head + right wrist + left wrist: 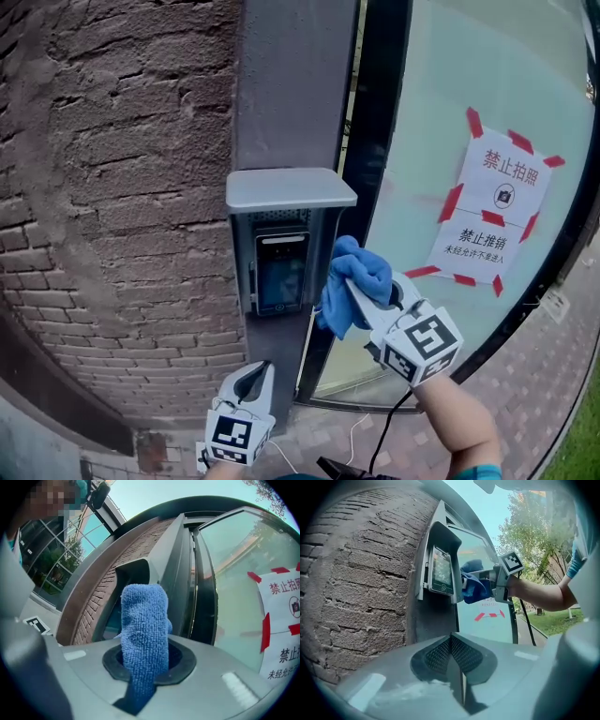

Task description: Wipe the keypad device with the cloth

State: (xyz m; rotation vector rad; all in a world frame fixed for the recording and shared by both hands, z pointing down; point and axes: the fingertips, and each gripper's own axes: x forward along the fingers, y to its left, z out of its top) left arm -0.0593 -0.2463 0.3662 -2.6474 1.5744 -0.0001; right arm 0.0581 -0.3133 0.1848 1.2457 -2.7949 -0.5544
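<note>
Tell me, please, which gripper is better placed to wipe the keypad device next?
Right. The right gripper holds the blue cloth just beside the keypad device, at screen height. The left gripper hangs lower, its fingers shut on nothing.

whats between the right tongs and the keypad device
Only the blue cloth, clamped in the right tongs and bunched beside the keypad device. The head view shows this, and the left gripper view agrees. Whether the cloth touches the device is unclear.

Raised right hand-held gripper (351,286) grips cloth (361,262); left hand-held gripper (256,369) (lower) closed.
</note>
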